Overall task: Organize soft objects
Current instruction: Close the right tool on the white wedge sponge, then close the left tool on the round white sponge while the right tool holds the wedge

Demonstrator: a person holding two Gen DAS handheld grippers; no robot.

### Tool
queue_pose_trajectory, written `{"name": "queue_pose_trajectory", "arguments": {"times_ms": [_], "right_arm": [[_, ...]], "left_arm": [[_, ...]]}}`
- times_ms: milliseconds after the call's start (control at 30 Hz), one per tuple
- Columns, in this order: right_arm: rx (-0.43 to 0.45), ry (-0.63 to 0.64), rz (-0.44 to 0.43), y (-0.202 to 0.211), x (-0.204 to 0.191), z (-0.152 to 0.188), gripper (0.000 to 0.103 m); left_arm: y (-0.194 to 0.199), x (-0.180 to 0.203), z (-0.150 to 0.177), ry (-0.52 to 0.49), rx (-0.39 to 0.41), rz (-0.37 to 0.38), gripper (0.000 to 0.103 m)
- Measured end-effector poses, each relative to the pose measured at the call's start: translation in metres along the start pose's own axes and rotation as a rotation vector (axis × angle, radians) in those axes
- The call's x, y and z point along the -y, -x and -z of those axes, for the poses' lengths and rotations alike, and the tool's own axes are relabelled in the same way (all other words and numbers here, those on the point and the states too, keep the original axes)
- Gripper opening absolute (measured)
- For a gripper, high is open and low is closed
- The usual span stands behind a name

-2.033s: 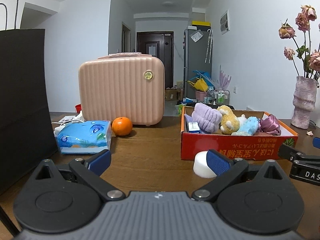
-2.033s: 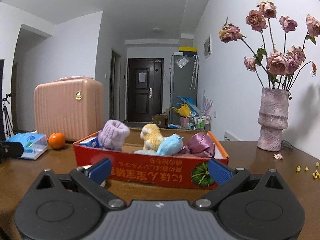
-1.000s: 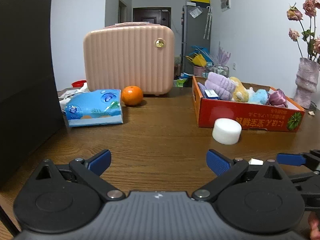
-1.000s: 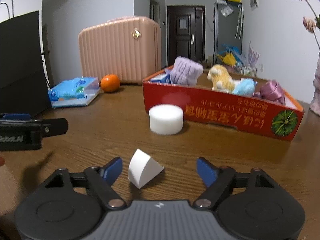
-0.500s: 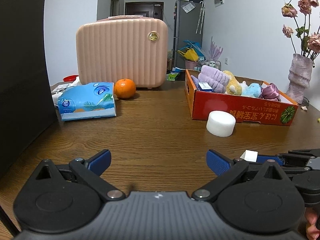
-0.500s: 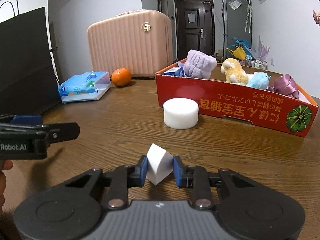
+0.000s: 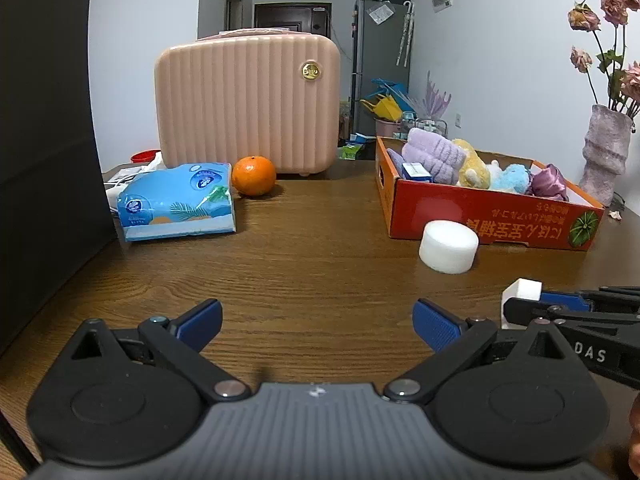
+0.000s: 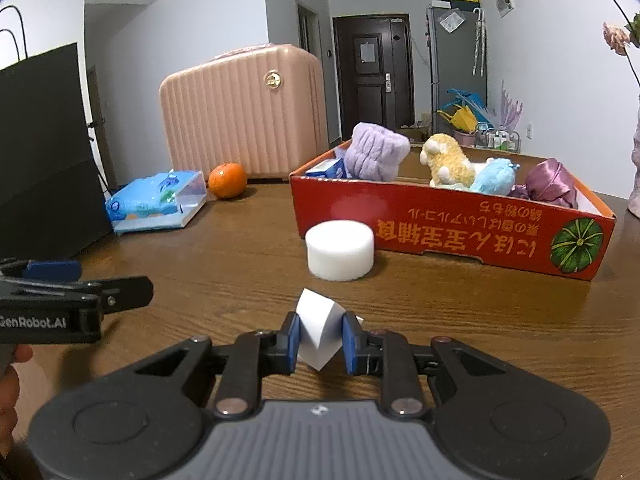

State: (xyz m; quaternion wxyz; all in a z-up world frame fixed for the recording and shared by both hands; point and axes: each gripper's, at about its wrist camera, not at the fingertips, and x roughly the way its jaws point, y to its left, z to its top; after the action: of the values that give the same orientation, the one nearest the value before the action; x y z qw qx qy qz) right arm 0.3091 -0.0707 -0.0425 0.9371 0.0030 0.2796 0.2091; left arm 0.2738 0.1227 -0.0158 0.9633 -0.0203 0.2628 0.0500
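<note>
1. Gripping tight now: the right gripper (image 8: pixel 319 337) has its blue fingers (image 8: pixel 291 340) pressed in on a small white foam wedge (image 8: pixel 318 330), jaws just drawn together, the wedge pinched between the pads low over the wooden worktop (image 8: pixel 460 312).
2. From the left wrist view, that same wedge (image 7: pixel 520 294) pokes out at the tip of the right gripper (image 7: pixel 516 310), far right.
3. Over on the other side, the left gripper (image 7: pixel 316 322) sits with its fingers (image 7: pixel 198 320) spread wide, nothing between them but bare wood.
4. Just ahead of the held wedge, a white foam cylinder (image 8: pixel 340 250) stands upright on the worktop, right beside the front wall of the red cardboard box (image 8: pixel 460 232); whether it touches the wall I cannot tell.
5. Inside the box: a purple fuzzy band (image 8: pixel 376 156), a yellow plush toy (image 8: pixel 446 164), a light blue plush (image 8: pixel 494 178), a shiny mauve cloth bundle (image 8: pixel 550 184), plus a small blue-and-white carton (image 8: pixel 328 168) at the left end.
6. Further back on the left, a blue tissue pack (image 8: pixel 154 200) lies flat, an orange (image 8: pixel 227 180) just beside it, and a pink ribbed case (image 8: pixel 244 116) stands upright behind.
7. Black bag (image 7: pixel 44 152) along the left edge, and a vase of dried roses (image 7: pixel 604 152) stands behind the box's far right corner.
</note>
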Motion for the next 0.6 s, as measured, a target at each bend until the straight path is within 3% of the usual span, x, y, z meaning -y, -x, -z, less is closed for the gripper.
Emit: {"name": "queue_pose_trajectory", "arguments": {"times_ms": [600], "right_arm": [[0.057, -0.059, 0.064, 0.0, 0.043, -0.012, 0.022]], "left_arm": [[-0.018, 0.024, -0.008, 0.007, -0.015, -0.019, 0.103]]}}
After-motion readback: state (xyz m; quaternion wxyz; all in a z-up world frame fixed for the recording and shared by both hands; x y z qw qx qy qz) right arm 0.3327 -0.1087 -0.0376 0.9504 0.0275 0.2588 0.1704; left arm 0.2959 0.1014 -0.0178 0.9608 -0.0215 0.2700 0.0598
